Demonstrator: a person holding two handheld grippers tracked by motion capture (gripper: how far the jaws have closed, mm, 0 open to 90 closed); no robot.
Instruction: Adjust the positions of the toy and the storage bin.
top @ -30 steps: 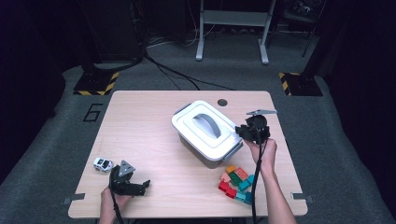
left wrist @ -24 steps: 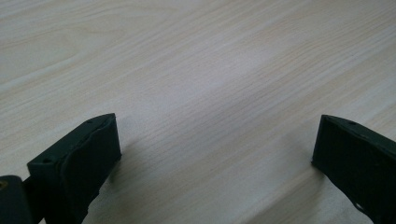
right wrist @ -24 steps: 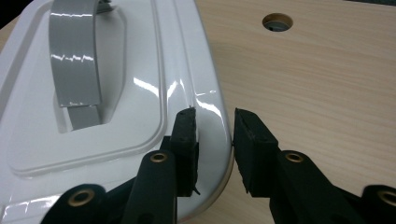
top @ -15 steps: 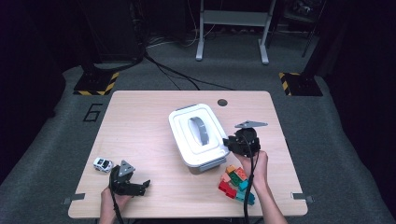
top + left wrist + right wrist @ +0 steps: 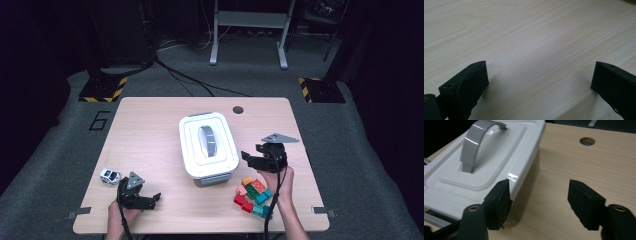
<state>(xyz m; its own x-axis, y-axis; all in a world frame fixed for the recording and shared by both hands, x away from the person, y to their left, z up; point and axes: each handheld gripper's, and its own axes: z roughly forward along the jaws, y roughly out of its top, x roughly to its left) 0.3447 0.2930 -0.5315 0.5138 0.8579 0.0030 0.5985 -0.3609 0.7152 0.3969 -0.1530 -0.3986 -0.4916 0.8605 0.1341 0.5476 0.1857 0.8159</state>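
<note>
Two grippers are open and empty. The right gripper (image 5: 251,159), its jaws just opened, sits beside the lidded white box (image 5: 208,145) at mid-surface, apparently just released. The left gripper (image 5: 150,199) rests idle. Next likely: grasp the blocks (image 5: 252,195).

Box lid (image 5: 496,150): glossy white plastic. Table (image 5: 150,135): pale matt wood grain. Tongs (image 5: 539,202): matt black.

White plastic storage box (image 5: 208,146) with rounded corners, lid on and closed, grey arched handle (image 5: 208,140) lying flat in the lid's recess, box resting flat near the middle of the table (image 5: 150,130), long side running away from the person, slightly skewed.
</note>
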